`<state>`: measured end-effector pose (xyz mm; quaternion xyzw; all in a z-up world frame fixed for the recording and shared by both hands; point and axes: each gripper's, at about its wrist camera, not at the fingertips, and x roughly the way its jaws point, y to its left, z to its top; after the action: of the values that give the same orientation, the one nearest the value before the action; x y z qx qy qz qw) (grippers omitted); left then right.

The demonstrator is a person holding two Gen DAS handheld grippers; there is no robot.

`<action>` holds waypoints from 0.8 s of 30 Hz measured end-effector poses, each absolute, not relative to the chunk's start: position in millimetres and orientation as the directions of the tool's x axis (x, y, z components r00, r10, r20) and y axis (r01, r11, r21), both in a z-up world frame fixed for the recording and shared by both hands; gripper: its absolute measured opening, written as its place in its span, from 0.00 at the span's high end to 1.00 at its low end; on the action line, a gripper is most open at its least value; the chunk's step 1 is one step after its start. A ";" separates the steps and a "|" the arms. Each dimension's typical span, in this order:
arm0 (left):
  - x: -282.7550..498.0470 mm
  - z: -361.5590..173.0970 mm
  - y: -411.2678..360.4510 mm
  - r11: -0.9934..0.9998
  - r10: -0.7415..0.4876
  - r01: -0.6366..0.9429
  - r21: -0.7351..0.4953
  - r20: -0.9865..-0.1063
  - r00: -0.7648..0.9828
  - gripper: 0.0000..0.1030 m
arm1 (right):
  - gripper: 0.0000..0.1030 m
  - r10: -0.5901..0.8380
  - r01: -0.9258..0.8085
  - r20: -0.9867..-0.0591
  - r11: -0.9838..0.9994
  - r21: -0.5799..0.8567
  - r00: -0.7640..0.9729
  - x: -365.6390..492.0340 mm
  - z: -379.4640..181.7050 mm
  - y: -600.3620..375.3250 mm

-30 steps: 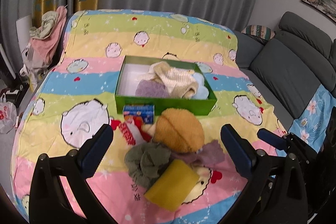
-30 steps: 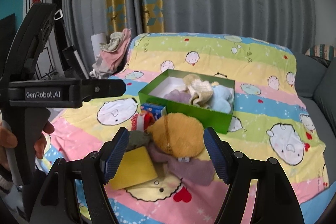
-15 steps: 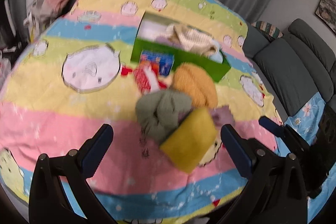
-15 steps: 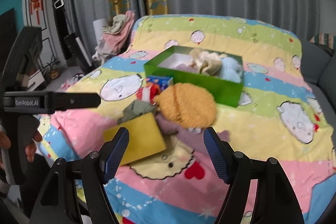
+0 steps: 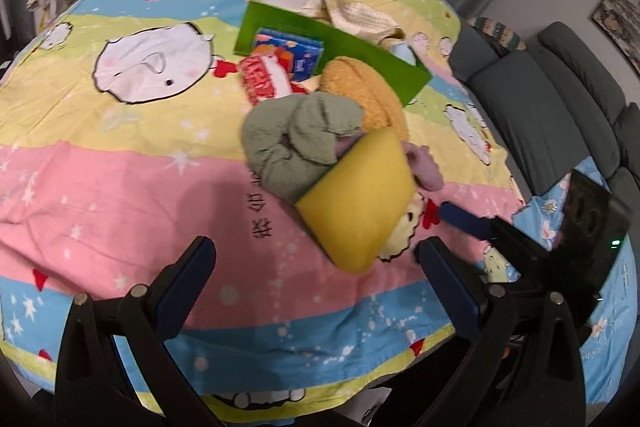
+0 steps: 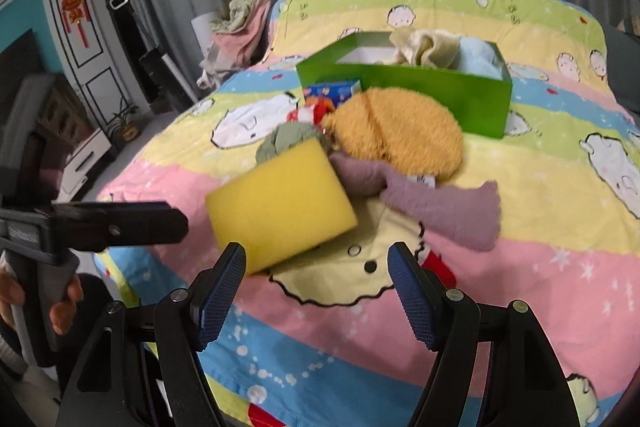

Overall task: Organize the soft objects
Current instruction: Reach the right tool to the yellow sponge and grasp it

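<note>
A yellow sponge block (image 5: 358, 201) (image 6: 280, 205) lies nearest on the cartoon bedsheet, leaning on a green cloth (image 5: 298, 139) (image 6: 290, 139). Behind them sit a fuzzy orange plush (image 5: 362, 93) (image 6: 400, 135) and a mauve cloth (image 6: 440, 205). A green box (image 5: 340, 43) (image 6: 420, 85) farther back holds cream and pale blue cloths. My left gripper (image 5: 316, 273) stands open with nothing between its fingers, just short of the sponge. My right gripper (image 6: 318, 285) is open too, empty, its fingers low in front of the sponge.
A blue carton (image 5: 290, 53) and a red packet (image 5: 264, 79) lie against the box front. A grey sofa (image 5: 560, 107) runs along the right. Clothes are piled on a chair (image 6: 240, 23) at the bed's far left. A hand (image 6: 60, 307) holds the left gripper.
Both grippers have come down and tilted toward the pile, so the sponge and cloths now sit closer and larger. Neither gripper's jaws moved, and nothing on the bed shifted.
</note>
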<state>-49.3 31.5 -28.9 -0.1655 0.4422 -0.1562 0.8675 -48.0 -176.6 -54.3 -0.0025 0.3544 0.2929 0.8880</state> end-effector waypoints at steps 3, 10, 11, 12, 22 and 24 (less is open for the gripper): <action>-48.0 -29.2 28.8 0.883 -0.446 0.148 -0.446 -0.698 0.560 0.01 | 0.28 0.532 -0.526 -0.639 0.820 0.224 0.556 -46.7 -61.9 -174.7; -36.4 -28.8 24.5 0.865 -0.480 0.169 -0.472 -0.682 0.551 0.02 | 0.28 0.591 -0.558 -0.629 0.780 0.284 0.506 -43.1 -70.1 -167.1; -34.5 -28.4 23.5 0.863 -0.484 0.174 -0.474 -0.680 0.551 0.02 | 0.28 0.597 -0.560 -0.627 0.776 0.292 0.500 -43.2 -71.8 -166.9; -32.0 -27.7 22.2 0.861 -0.488 0.180 -0.475 -0.676 0.551 0.02 | 0.28 0.603 -0.560 -0.627 0.772 0.301 0.494 -41.9 -73.3 -166.2; -15.4 -29.8 11.6 0.853 -0.512 0.215 -0.476 -0.681 0.523 0.18 | 0.28 0.651 -0.567 -0.601 0.739 0.364 0.463 -29.5 -78.1 -162.1; -14.2 -31.3 11.1 0.852 -0.514 0.214 -0.478 -0.683 0.519 0.27 | 0.28 0.656 -0.568 -0.598 0.736 0.369 0.461 -28.2 -77.5 -161.1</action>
<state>-14.2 11.1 -31.3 -0.1695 0.4420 -0.2128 0.8548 -28.2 -161.1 -77.5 0.0586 0.3754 0.3587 0.8526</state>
